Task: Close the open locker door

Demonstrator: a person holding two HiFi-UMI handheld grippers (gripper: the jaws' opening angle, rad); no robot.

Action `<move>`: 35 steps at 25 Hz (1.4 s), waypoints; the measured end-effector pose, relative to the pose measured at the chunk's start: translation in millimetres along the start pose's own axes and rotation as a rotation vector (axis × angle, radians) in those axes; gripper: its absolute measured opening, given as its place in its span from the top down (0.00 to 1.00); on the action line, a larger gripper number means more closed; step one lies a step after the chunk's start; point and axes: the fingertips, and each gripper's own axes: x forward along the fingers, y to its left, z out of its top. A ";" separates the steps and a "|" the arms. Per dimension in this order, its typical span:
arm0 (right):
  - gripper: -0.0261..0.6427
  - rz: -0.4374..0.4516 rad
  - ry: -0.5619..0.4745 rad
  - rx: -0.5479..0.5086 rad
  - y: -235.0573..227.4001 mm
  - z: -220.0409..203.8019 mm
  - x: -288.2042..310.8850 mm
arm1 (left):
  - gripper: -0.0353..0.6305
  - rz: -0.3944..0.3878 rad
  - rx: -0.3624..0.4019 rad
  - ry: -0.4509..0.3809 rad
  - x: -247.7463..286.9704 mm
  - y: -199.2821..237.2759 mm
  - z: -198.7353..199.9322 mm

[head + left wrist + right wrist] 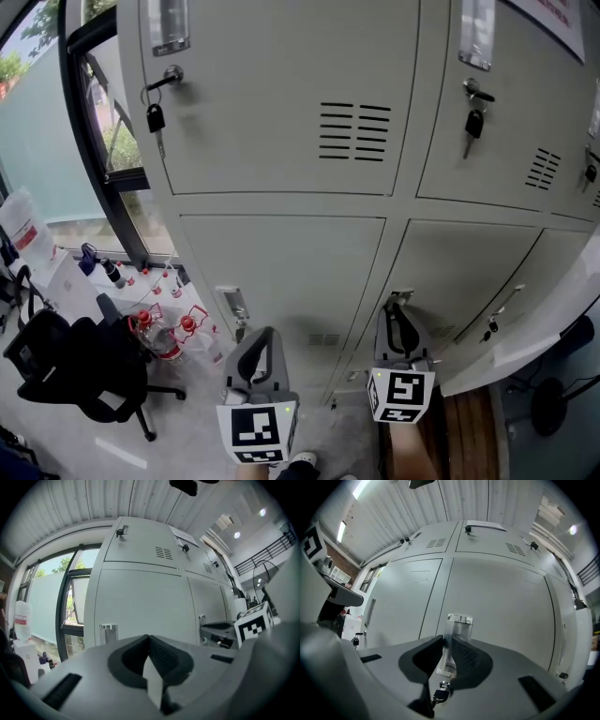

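Grey lockers fill the head view. My right gripper (401, 330) reaches up to the lower middle door (459, 267) and is at its small metal handle (401, 299). In the right gripper view that handle (458, 627) stands between the ribbed pads (465, 654), which press on it, and a key bunch (439, 695) hangs just below. My left gripper (255, 367) hovers in front of the lower left door (291, 272), jaws shut on nothing; its pads (161, 656) meet at the tip. From these views I cannot tell how far the held door stands ajar.
A white panel (525, 337) juts out at the lower right beside a long handle with keys (495, 314). Keys hang in the upper doors (156, 117) (473, 122). A black office chair (80, 370) and bottles (164, 333) sit by the window on the left.
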 end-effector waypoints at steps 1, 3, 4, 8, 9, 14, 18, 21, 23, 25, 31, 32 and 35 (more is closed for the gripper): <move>0.86 0.001 0.000 0.000 -0.2 -0.1 1.6 | 0.95 0.002 -0.001 0.002 0.0 0.7 -0.5; 0.86 0.004 -0.001 -0.003 -0.3 0.0 3.8 | 0.95 0.008 0.001 0.006 -0.4 2.1 -1.4; 0.86 0.005 -0.002 -0.004 -0.3 0.0 4.2 | 0.95 0.010 0.004 0.008 -0.6 2.8 -2.0; 0.86 0.001 -0.002 -0.001 0.0 -0.3 4.9 | 0.95 0.018 0.005 0.010 -2.0 4.2 -2.8; 0.86 0.000 0.000 0.001 -0.1 -0.3 5.0 | 0.95 0.020 0.001 0.011 -2.4 3.9 -2.6; 0.85 -0.011 0.003 0.027 -1.3 1.4 3.0 | 0.95 0.022 -0.011 0.014 -4.6 1.8 -1.7; 0.85 -0.024 -0.021 0.041 -5.5 9.1 -6.2 | 0.95 0.017 0.013 0.007 -7.5 -0.4 -1.1; 0.85 -0.033 -0.025 0.047 -10.7 11.4 -14.7 | 0.95 0.020 0.014 -0.001 -10.4 -1.7 1.3; 0.85 -0.042 -0.027 0.057 -15.4 12.2 -21.1 | 0.95 0.024 0.007 -0.003 -12.6 -2.8 2.0; 0.85 -0.056 -0.029 0.074 -21.4 13.6 -28.3 | 0.95 0.028 -0.009 0.000 -15.2 -4.3 2.0; 0.86 -0.092 -0.035 0.092 -38.0 21.4 -49.5 | 0.95 0.032 -0.014 -0.012 -19.7 -8.2 3.8; 0.86 -0.097 -0.033 0.096 -40.6 22.1 -52.7 | 0.95 0.031 -0.009 -0.013 -20.0 -9.0 3.9; 0.88 -0.105 -0.021 0.109 -46.9 21.4 -61.4 | 0.95 0.030 -0.002 -0.006 -22.0 -11.7 1.8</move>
